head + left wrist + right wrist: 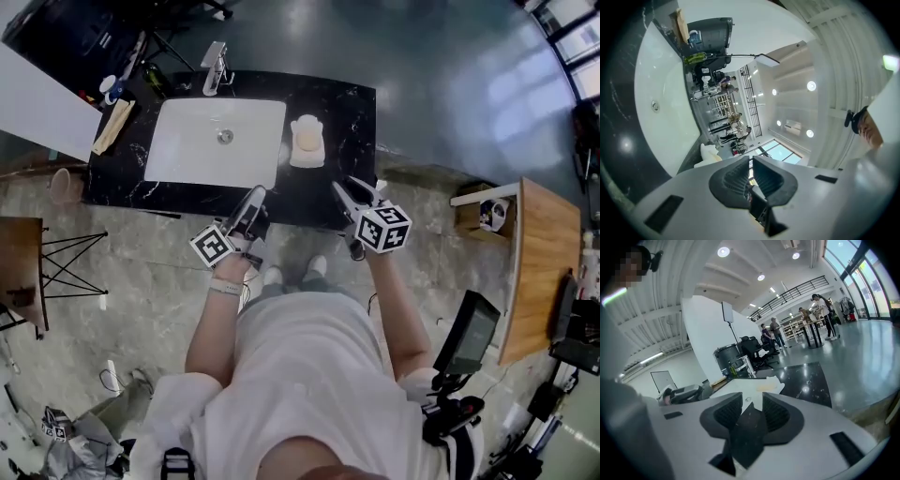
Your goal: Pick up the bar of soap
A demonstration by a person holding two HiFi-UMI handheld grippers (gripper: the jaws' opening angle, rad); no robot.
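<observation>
The bar of soap (307, 140) lies flat in a white soap dish (307, 161) on the black marble bench (349, 111), just to the right of the white sink basin (187, 155). That spot probably keeps it within reach of anyone washing and lets it drain away from the bowl. The faucet (214, 67) stands behind the basin, and a folded tan cloth (112, 127) rests at the basin's left, well apart from the soap. Both hand-held tools hover on the near side of the basin, over the bench's front edge and pointing toward the basin, touching nothing. The right claw (352, 190) is on the soap's side. Its own view shows the right claw (751, 398) with jaws spread and nothing between them, and the soap (768, 387) is visible through the gap beyond the pads. It seems readied to do the picking. The left claw (255, 195) sits nearer the basin's front rim. Its view shows the left claw (751, 161) with pads pressed together and empty, so it looks idle, held out of the way. The soap itself is pale cream with a yellowish tint, a rounded oblong with soft corners. It is smaller than the dish that cradles it and contrasts clearly with the dark stone. Its surface looks smooth, so it would likely be slippery under a firm pinch. Whether it is wet cannot be told from here.
</observation>
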